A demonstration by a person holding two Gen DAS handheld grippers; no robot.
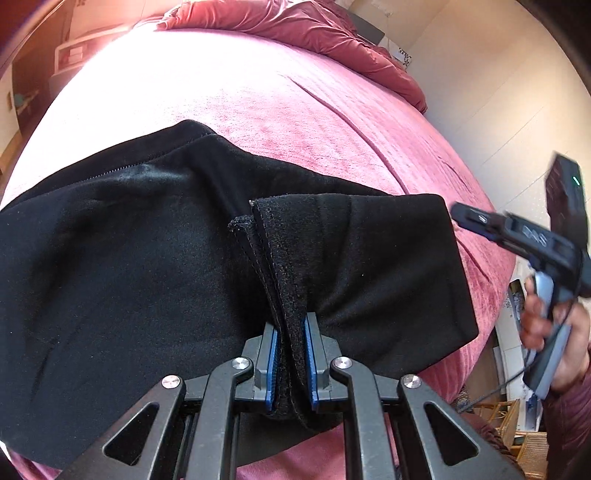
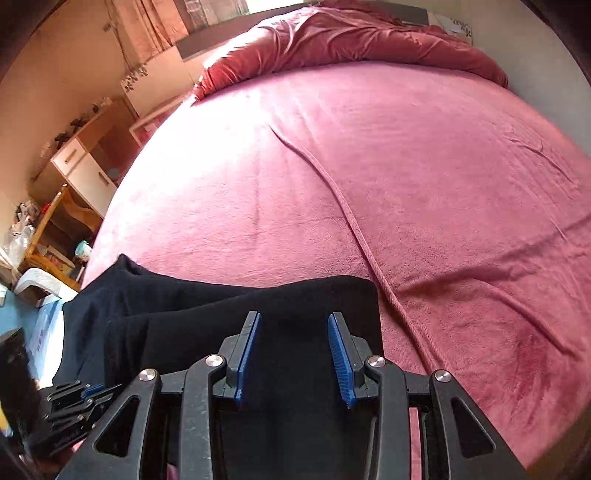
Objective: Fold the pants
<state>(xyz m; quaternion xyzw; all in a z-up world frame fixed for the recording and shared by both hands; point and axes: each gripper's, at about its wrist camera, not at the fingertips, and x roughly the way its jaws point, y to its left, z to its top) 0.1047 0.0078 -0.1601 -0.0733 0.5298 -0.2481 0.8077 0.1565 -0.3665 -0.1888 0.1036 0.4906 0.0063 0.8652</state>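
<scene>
Black pants (image 1: 129, 266) lie folded across the near edge of a pink bed (image 1: 258, 99). My left gripper (image 1: 290, 321) is shut on a bunched, stitched edge of the pants, which stands up between its blue pads. To the right, a hand holds my right gripper (image 1: 469, 218) off the pants' right edge. In the right wrist view that gripper (image 2: 293, 317) hovers open above the pants (image 2: 229, 306), with only flat black cloth beneath the blue pads (image 2: 341, 362). The left gripper (image 2: 79, 402) shows dimly at the lower left.
A crumpled red duvet (image 2: 351, 33) is heaped at the head of the bed. A long raised crease (image 2: 343, 206) runs across the pink cover. A white and wood cabinet (image 2: 85, 162) and cluttered shelves (image 2: 44, 236) stand beside the bed on the left.
</scene>
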